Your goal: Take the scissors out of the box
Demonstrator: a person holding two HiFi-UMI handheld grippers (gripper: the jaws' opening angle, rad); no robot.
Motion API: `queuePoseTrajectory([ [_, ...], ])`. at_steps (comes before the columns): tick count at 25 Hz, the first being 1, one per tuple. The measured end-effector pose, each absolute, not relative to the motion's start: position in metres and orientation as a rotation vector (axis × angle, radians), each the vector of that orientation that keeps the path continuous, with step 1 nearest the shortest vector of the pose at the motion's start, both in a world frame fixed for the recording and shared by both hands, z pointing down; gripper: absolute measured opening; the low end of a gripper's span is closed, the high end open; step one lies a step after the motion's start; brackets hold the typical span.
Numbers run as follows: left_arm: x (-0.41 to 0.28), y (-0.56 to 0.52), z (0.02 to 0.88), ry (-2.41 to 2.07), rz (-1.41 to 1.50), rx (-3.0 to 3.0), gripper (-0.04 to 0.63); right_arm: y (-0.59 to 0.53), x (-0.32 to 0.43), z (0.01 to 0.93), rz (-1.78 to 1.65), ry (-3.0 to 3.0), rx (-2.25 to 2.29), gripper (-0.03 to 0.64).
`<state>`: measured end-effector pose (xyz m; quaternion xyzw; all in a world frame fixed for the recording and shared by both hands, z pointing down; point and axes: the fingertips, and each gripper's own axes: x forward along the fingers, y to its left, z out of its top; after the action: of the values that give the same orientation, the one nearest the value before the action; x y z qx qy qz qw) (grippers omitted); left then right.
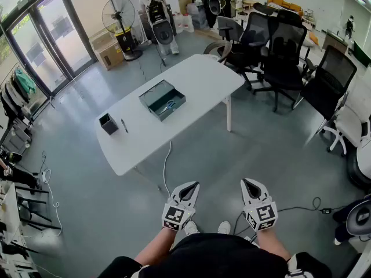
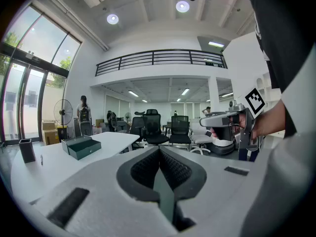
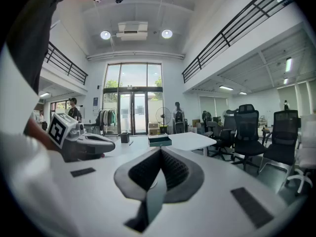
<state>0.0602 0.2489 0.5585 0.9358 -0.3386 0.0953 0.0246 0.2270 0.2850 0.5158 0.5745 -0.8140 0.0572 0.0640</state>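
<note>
L gripper (image 1: 193, 185), R gripper (image 1: 248, 182) both closed; 1 box (image 1: 173, 109) w/ 1 scissors (image 1: 170, 103).

Both my hand-held grippers, left (image 1: 191, 186) and right (image 1: 248, 184), sit low and well short of the table (image 1: 203, 74). The floor (image 1: 232, 155) between is open. One white cable (image 1: 167, 161) drops off the near table edge and trails toward my feet; a black cable (image 1: 301, 207) lies off to my right. Office chairs (image 1: 282, 51) crowd the table's right end, so no clean way in there. On top, the box (image 1: 162, 99) sits mid-table, lid open, with bare surface all round it. The near edge in front of it is unobstructed. A pen cup (image 1: 108, 123) and pen (image 1: 124, 125) sit at the left end, well apart from the box.
</note>
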Motion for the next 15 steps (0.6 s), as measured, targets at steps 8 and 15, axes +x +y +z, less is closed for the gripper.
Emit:
queuePoseTrajectory([
  [8,0.07,0.259,0.557,-1.045,0.263,2.884,0.012,0.291,0.236,0.512,0.134,-2.47,1.743,0.005],
  [15,0.09,0.266,0.549,-1.083,0.294,2.92,0.012,0.297,0.251,0.51,0.137,-2.537,1.709,0.005],
])
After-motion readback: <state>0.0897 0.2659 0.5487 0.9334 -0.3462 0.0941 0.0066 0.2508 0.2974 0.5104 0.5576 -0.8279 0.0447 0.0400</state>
